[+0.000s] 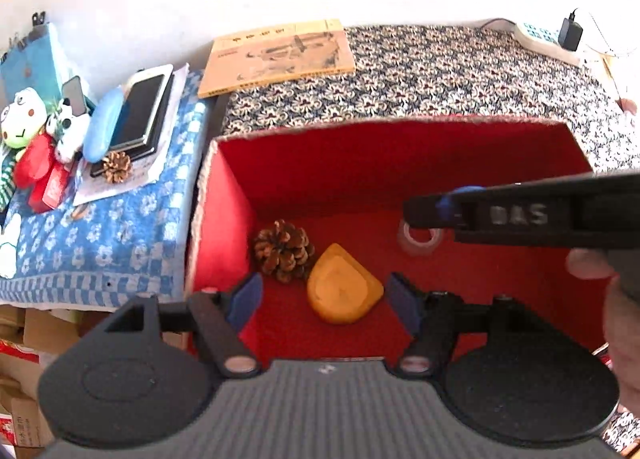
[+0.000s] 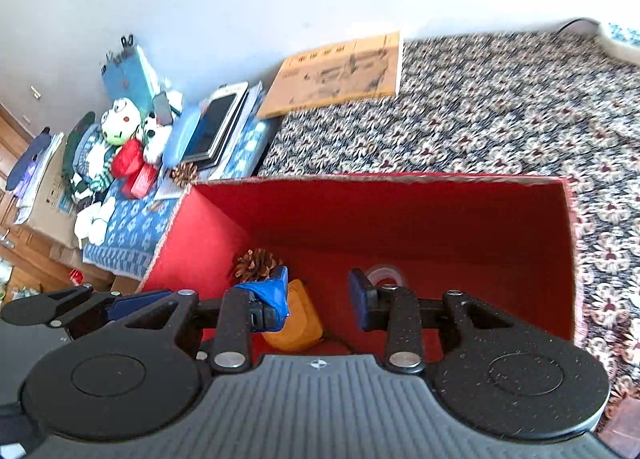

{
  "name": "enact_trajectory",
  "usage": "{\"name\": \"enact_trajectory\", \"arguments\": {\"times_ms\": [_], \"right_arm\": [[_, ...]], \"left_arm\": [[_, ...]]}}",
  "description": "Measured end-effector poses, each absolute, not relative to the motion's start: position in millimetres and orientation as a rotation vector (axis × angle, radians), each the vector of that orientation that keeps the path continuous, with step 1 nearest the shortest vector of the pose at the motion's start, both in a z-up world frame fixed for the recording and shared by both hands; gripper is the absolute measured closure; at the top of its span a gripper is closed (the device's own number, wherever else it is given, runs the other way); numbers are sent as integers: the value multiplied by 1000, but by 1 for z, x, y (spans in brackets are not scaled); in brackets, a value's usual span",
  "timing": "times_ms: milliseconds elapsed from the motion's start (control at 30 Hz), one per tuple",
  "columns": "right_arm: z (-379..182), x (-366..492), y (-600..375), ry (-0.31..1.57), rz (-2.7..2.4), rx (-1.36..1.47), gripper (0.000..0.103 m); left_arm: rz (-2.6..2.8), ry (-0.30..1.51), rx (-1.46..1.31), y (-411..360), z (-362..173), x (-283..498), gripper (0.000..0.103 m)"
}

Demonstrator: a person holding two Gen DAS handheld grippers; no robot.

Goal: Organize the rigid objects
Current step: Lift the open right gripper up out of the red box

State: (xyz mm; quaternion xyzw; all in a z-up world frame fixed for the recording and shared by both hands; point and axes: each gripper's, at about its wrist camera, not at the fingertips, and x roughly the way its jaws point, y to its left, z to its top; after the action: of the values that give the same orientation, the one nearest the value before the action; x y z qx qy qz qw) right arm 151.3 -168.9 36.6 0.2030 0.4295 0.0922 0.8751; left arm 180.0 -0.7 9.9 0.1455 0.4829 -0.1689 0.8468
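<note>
Left wrist view: left gripper gapes empty over red box; right gripper crosses its corner.

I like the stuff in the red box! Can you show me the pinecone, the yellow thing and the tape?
Pinecone (image 1: pixel 284 250): left wrist view, middle of its scales.
Yellow thing (image 1: pixel 343 290): left wrist view, centre of its top face.
Tape (image 1: pixel 420 245): left wrist view, clear front rim of the roll.

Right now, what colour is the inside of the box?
Red all over: the box lining shows best in the left wrist view.
</note>
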Motion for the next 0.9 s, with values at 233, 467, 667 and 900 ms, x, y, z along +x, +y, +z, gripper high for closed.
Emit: {"name": "enact_trajectory", "arguments": {"times_ms": [233,467,667,900], "right_arm": [[46,125,-162,829,122,349,86],[49,100,-166,754,44,361,86],[54,82,-164,707,-2,350,86],[57,69,-161,695,-29,340,86]], "left_arm": [[-356,981,312,-4,19,167,33],[-356,953,317,-5,25,152,32],[-351,934,316,-4,30,140,32],[-349,910,334,-3,32,129,31]]}}
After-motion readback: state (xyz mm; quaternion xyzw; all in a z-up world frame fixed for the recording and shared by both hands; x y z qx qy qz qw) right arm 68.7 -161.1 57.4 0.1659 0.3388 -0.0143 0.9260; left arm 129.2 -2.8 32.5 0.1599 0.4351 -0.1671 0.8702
